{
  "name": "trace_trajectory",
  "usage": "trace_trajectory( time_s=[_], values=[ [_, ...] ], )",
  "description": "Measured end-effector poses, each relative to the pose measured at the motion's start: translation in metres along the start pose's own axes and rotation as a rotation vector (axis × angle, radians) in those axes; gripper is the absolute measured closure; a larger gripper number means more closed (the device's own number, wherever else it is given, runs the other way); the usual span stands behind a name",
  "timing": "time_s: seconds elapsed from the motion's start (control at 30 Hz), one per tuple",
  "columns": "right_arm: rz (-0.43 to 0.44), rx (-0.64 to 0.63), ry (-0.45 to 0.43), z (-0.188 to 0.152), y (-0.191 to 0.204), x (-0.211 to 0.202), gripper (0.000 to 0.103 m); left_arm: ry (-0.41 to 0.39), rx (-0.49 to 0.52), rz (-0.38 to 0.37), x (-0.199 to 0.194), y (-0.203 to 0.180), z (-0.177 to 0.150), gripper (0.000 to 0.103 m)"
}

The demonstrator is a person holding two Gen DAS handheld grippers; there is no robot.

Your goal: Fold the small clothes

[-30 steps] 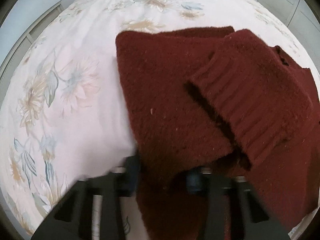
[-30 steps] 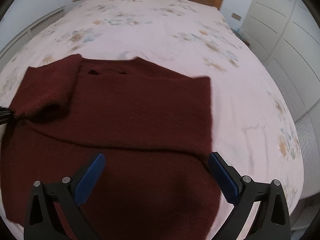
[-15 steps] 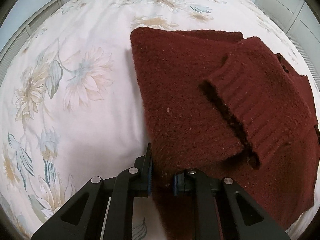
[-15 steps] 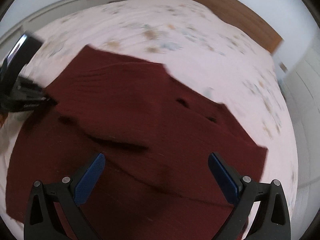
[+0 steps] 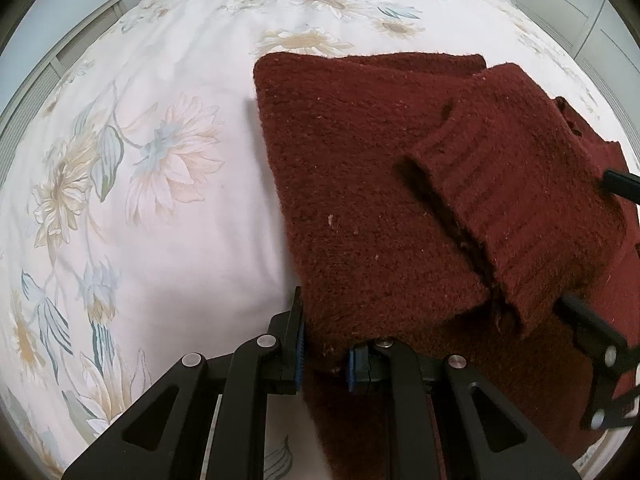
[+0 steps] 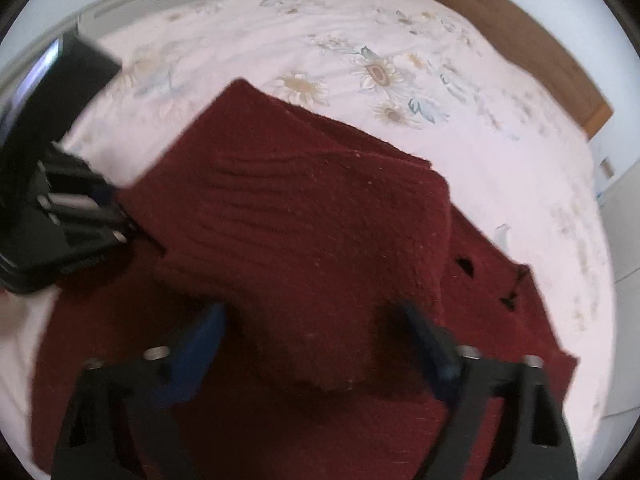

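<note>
Left gripper [image 5: 323,354] on my end is clamped down narrow on the edge of the dark red fuzzy knit sweater [image 5: 372,216], blue pads pinching a fold of it right at the bottom of the left wrist view. Pretty solid grip from what I can see.

Right gripper [image 6: 316,336] is a different story. Its jaws have just been closing in, and the ribbed sleeve cuff [image 6: 320,272] of the sweater sits between the two blue pads [image 6: 202,334], but I can't see them actually pressing on it, so I'd call it not gripped. That view is motion-blurred, so take it with a grain of salt.

As for where the sweater is: it's lying on the white bedsheet with the pale floral print [image 5: 132,184], flowers in beige and grey-blue. One sleeve is folded across the body, ribbed cuff on top. From the right wrist view I can spot the left gripper over at the left edge, holding the side of the sweater, with the wooden headboard [image 6: 532,40] behind and white cabinet doors [image 5: 580,12] off to the side.

No labels, tags or writing that I can read anywhere on the sweater or the bedding. Just some light lint specks on the knit.
</note>
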State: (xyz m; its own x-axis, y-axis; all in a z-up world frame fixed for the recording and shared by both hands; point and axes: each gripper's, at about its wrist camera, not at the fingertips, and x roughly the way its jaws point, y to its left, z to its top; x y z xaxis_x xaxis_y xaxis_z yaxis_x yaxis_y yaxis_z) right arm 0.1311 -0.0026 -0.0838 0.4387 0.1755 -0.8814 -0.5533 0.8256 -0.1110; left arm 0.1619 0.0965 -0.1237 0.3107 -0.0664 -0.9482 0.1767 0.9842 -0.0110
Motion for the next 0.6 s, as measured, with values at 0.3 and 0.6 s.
trace_trajectory(
  time_s=[0.3,0.6],
  values=[
    [0.095,0.13,-0.011,0.006,-0.025,-0.007,0.096,0.0,0.005,0.0,-0.003,0.005,-0.001,0.089],
    [0.048,0.399,-0.136,-0.011,-0.091,-0.051,0.096,0.002,0.007,-0.007,-0.005,0.007,-0.001,0.089]
  ],
)
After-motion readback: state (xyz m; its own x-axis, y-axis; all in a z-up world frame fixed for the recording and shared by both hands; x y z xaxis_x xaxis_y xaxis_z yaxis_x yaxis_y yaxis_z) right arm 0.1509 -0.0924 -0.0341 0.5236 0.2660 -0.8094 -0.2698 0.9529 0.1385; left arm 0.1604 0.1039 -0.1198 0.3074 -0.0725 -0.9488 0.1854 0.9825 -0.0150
